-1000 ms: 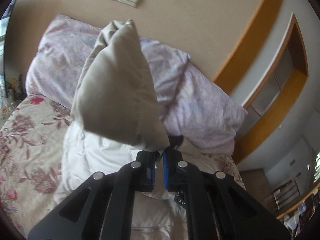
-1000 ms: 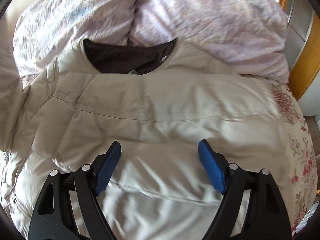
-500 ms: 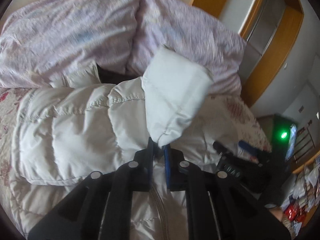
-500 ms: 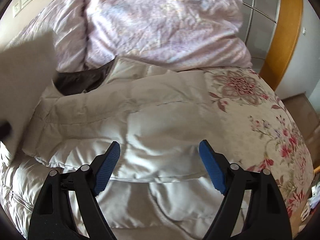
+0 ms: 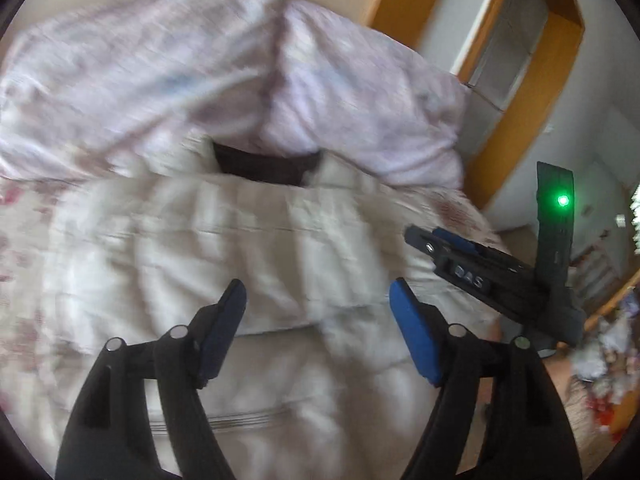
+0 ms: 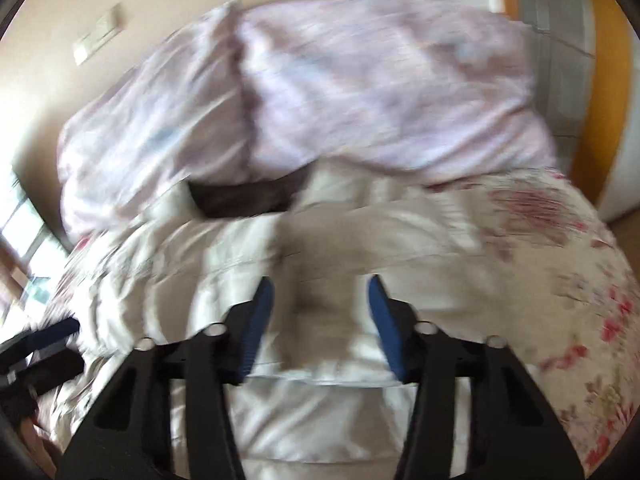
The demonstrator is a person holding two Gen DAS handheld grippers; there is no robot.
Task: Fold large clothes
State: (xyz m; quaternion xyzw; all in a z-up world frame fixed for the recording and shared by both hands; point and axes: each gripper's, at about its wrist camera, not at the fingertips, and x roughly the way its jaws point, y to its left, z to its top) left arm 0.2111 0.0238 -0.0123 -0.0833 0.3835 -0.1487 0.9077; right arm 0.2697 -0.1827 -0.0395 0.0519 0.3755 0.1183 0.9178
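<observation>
Jacket (image 5: 224,248) lies on the bed (image 6: 568,280), collar toward the pillows (image 5: 200,80). My left gripper (image 5: 318,322) has just opened, nothing between its pads. Right gripper (image 6: 318,312), closing, straddles a fold; whether it pinches, I cannot tell. Advice: seat pads deep before lifting.

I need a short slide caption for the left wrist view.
Left gripper, jaws open, above a white puffer jacket on the bed.

The raised letters "DAS" stand on the black body of the right gripper (image 5: 440,240), seen in the left wrist view. A green light (image 5: 563,200) glows on the upright part just behind those letters.
</observation>
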